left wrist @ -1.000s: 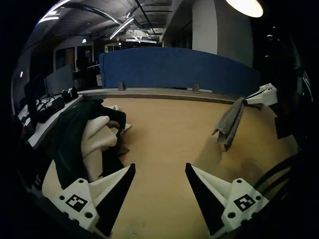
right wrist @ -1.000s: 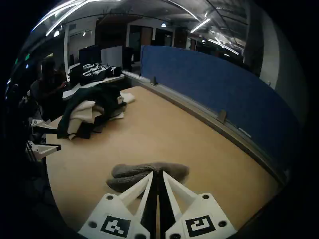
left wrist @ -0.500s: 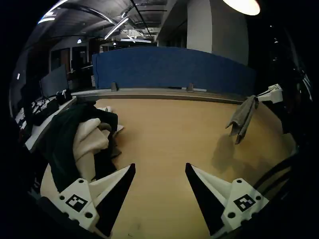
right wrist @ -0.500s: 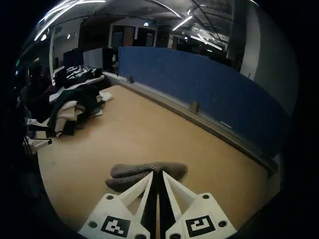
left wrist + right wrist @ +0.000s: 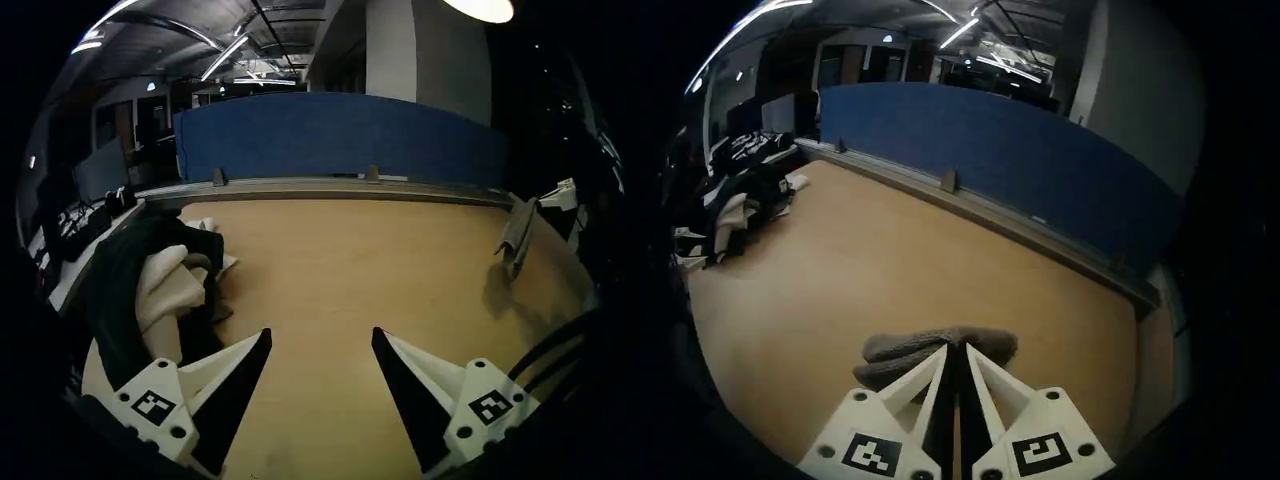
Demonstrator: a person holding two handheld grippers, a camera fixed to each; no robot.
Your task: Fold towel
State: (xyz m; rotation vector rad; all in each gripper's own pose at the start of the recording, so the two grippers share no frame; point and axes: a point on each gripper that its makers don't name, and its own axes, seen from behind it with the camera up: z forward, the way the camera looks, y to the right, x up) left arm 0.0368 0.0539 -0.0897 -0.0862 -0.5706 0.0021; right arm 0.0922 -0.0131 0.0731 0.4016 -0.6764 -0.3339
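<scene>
The right gripper (image 5: 957, 350) is clamped on the small grey terry towel (image 5: 900, 346), which hangs above the light wooden tabletop (image 5: 344, 256) (near its right edge). The left gripper (image 5: 320, 334) is spread wide and empty, beside a heap of dark green and cream cloths (image 5: 152, 280).

A clothes pile (image 5: 152, 280) lies on the table (image 5: 360, 256), blue partition (image 5: 336, 140) behind.

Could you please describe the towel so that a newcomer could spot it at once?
Start at the long wooden table along the blue partition. In the left gripper view, at its right end, the grey towel hangs from the right gripper, far from the dark-and-cream clothes pile on the left. It alone is grey and gripped.
</scene>
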